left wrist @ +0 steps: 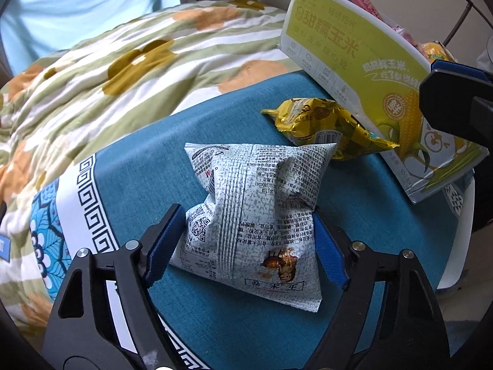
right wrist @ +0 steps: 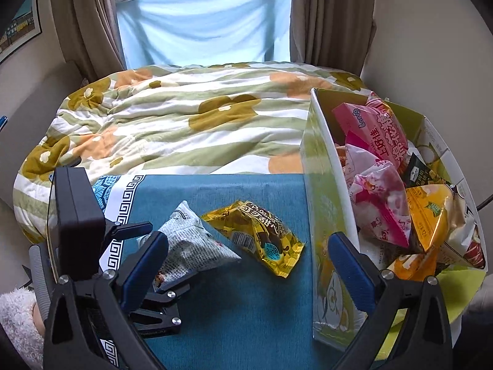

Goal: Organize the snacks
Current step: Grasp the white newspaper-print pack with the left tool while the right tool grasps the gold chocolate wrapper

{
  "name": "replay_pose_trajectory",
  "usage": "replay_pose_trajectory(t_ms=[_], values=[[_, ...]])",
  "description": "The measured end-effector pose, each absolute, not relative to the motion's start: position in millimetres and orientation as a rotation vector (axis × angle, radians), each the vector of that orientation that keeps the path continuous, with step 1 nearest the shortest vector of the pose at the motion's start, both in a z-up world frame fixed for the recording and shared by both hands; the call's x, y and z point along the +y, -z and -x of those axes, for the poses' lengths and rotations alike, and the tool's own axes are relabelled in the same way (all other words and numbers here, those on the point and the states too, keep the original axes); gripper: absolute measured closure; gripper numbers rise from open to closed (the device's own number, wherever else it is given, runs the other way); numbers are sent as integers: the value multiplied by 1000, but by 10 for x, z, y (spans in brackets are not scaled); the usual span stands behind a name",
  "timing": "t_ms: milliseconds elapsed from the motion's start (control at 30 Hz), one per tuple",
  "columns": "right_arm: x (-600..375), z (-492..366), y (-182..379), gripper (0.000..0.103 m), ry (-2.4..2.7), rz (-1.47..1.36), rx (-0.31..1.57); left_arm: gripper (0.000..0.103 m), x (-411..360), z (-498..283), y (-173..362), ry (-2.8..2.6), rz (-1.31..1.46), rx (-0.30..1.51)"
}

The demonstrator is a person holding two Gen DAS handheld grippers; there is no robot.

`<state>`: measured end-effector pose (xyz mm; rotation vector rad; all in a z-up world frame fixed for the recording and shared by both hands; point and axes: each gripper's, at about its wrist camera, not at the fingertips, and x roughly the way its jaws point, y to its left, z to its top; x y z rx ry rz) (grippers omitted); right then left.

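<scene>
A grey-white printed snack bag (left wrist: 252, 203) lies on the teal tablecloth (left wrist: 154, 160). My left gripper (left wrist: 249, 225) has its blue pads against both sides of the bag, pinching it. The bag also shows in the right wrist view (right wrist: 191, 243) with the left gripper (right wrist: 154, 265) on it. A yellow snack bag (left wrist: 326, 126) (right wrist: 255, 231) lies beyond, beside the green-and-white cardboard box (left wrist: 354, 61) (right wrist: 320, 203). The box holds several pink and yellow snack packs (right wrist: 382, 191). My right gripper (right wrist: 246, 271) is open and empty, straddling the box's near wall.
A bed with a floral quilt (right wrist: 185, 117) lies behind the table. The patterned border of the cloth (left wrist: 89, 203) runs along the left edge. Curtains and a window (right wrist: 200, 15) stand at the back. The right gripper's tip (left wrist: 456, 104) shows at the right of the left wrist view.
</scene>
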<state>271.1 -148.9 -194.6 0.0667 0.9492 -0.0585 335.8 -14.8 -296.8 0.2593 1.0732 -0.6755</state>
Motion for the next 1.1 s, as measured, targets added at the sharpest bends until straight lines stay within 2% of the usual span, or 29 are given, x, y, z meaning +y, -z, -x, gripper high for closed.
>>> replay_pose_trajectory(t_ms=[200, 533, 800, 900, 967, 1100], values=[[-1430, -2870, 2021, 0, 30, -40, 962, 31, 94, -3456, 2944, 611, -244, 1082], [-1247, -3148, 2387, 1, 9, 100, 1008, 32, 496, -3585, 2920, 487, -199, 1115], [-1131, -3309, 2870, 14, 43, 376, 1076, 32, 512, -3576, 2914, 474, -202, 1121], [-1212, -3352, 3002, 19, 52, 377, 1114, 32, 515, -3571, 2915, 473, -204, 1122], [-1257, -3384, 3075, 27, 49, 370, 1139, 32, 516, -3572, 2912, 472, -202, 1122], [-1312, -3425, 3080, 29, 39, 335, 1136, 32, 528, -3592, 2932, 461, -190, 1126]])
